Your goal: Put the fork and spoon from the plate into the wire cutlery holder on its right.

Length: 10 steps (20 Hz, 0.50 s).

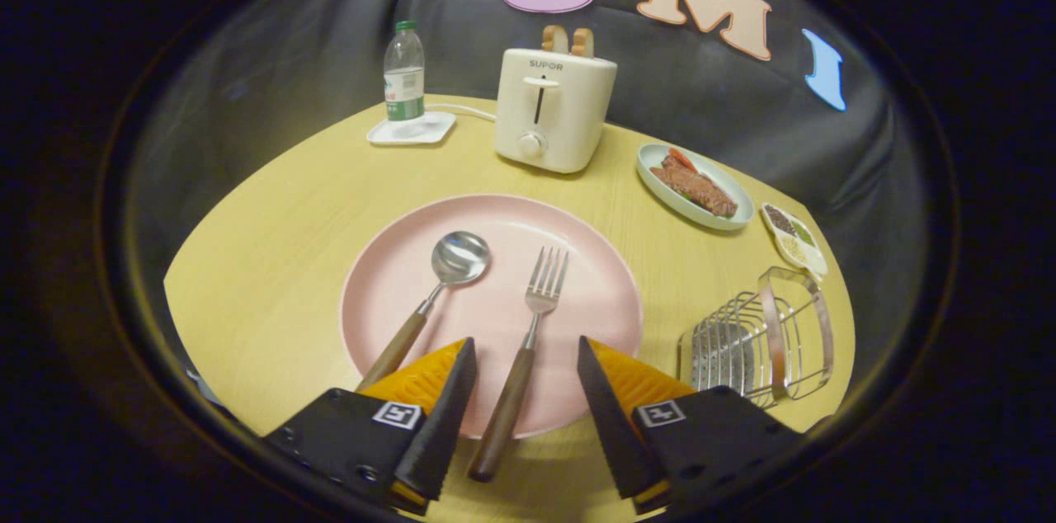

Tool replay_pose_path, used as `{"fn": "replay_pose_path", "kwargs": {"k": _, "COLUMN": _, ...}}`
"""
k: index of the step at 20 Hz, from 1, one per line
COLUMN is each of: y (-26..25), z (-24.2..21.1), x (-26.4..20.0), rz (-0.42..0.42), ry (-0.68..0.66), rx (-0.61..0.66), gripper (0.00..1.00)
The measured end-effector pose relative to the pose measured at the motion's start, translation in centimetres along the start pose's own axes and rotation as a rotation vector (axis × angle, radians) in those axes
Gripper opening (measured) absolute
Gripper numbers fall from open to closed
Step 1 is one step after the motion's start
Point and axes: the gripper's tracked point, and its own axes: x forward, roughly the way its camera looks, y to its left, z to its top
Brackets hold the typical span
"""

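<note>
1. In the gripper view, the round wooden table (272, 259) ended close behind the toaster (553, 110), where the booth's dark cloth wall hung; its near edge curved away beside both fingers.
2. The pink plate (495, 218) filled the middle of the table, with bare wood to its left and a narrower strip between its right rim and the wire cutlery holder (763, 346).
3. The holder stood just right of the plate, near the table's right edge, beside the right finger.
4. Beyond the holder lay a small divided dish (794, 238) and a pale plate of food (693, 186); a water bottle (404, 71) stood on a white coaster (411, 129) at the far left.
5. The gripper (525, 358) was spread wide, holding nothing, its fingertips over the plate's near rim.
6. The fork (524, 354) lay between the fingers, touched by neither, tines pointing away, its wooden handle reaching past the plate's near rim.
7. The spoon (429, 304) lay left of the fork, bowl on the plate, its handle passing under the left finger (441, 416).
8. The gripper pointed forward and downward over the plate.
</note>
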Motion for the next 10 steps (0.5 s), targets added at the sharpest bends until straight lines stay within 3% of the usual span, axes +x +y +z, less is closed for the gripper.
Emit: {"fn": "replay_pose_path", "kwargs": {"k": 10, "y": -0.16, "z": -0.81, "x": 0.10, "rz": -0.002, "ry": 0.079, "rx": 0.053, "gripper": 0.21}}
